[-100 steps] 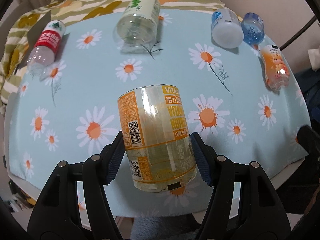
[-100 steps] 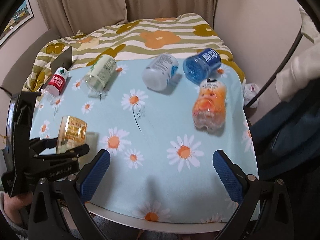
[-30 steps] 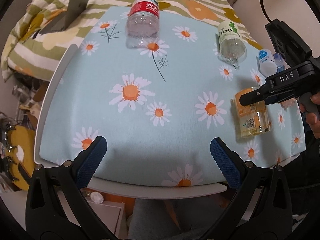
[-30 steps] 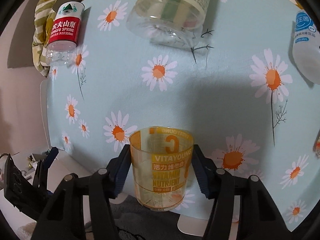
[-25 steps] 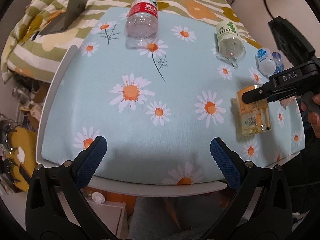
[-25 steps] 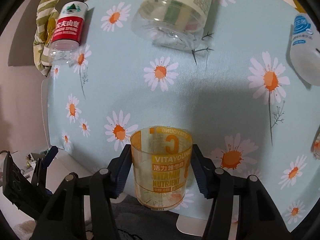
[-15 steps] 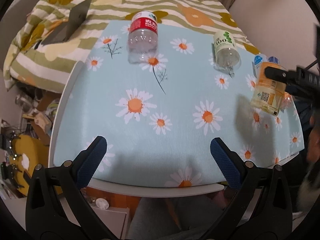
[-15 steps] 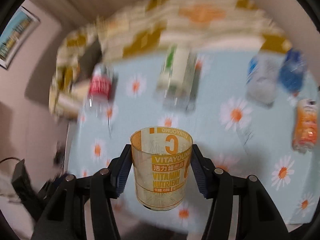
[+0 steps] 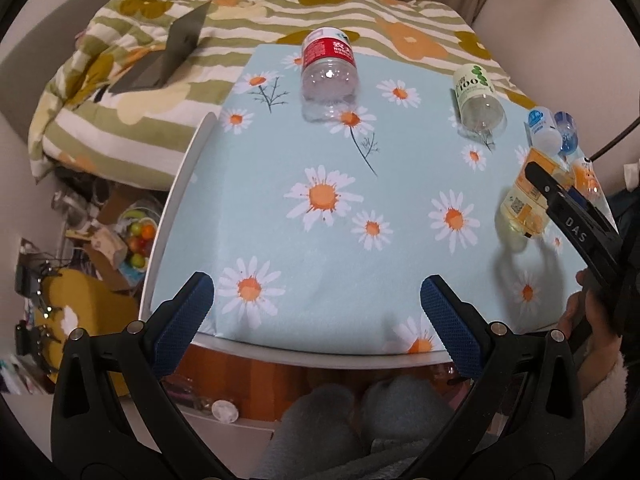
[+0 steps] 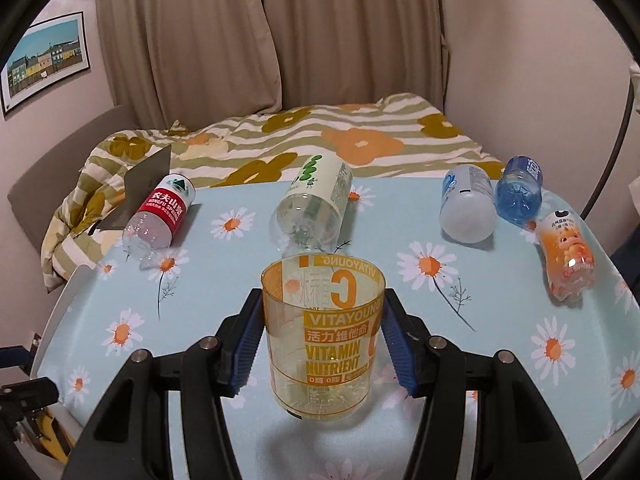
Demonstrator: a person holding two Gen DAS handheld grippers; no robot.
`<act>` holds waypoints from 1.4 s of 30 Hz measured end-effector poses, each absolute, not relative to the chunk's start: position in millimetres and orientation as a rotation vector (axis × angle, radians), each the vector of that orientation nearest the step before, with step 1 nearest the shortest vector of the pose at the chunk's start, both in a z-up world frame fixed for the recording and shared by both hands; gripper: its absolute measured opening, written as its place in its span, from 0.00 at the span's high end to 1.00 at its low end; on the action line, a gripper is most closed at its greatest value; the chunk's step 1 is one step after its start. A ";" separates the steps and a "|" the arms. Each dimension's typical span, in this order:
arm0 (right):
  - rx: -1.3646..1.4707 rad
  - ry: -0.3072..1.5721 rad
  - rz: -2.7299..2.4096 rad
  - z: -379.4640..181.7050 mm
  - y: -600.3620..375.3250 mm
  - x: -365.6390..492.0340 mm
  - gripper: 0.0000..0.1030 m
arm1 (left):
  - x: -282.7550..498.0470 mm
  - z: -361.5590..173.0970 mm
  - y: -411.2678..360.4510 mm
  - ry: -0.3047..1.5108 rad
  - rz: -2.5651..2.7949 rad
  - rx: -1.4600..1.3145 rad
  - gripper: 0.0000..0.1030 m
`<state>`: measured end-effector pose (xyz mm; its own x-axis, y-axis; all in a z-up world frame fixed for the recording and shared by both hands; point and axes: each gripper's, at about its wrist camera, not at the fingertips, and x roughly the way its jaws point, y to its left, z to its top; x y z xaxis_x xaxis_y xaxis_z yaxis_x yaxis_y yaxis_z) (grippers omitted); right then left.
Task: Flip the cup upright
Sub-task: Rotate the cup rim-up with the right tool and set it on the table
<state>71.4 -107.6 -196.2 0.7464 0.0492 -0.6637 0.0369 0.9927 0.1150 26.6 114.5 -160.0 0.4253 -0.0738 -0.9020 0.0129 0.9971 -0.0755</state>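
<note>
My right gripper is clamped on the yellow cup, blue pads pressing both side walls about mid-height. Cup sits mouth-up between the fingers, tilted a little, base just above the daisy tablecloth, with its shadow on the cloth right below. From the left wrist view the same cup shows at the table's right side, leaning, partly hidden by the right gripper's black arm, my right hand behind it.

My left gripper is spread wide with nothing between the pads, hanging over the near table edge, well apart from the cup.

Farther back, all lying on their sides: red-label bottle at far left, green-label bottle directly beyond the cup, white bottle and blue bottle touching at far right, orange bottle just beside them. Flowered bedspread behind the table, then curtains.
</note>
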 end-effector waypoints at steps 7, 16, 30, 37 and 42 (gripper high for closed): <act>0.107 0.709 -0.001 -204.3 -104.2 63.4 0.48 | 24.6 -164.7 107.9 1.133 -0.078 -0.019 0.00; 0.085 0.742 0.005 -202.7 -101.3 48.3 0.47 | 20.3 -161.3 104.7 1.128 -0.097 -0.019 0.00; 0.045 0.738 -0.004 -206.6 -92.3 33.9 0.47 | 12.7 -162.3 103.0 1.135 -0.096 -0.011 0.00; 0.061 0.734 -0.007 -207.0 -93.0 32.3 0.43 | 9.0 -159.8 99.6 1.126 -0.101 -0.006 0.00; 0.101 0.739 0.014 -207.5 -98.8 32.2 0.05 | 6.5 -157.0 97.0 1.112 -0.092 -0.004 0.00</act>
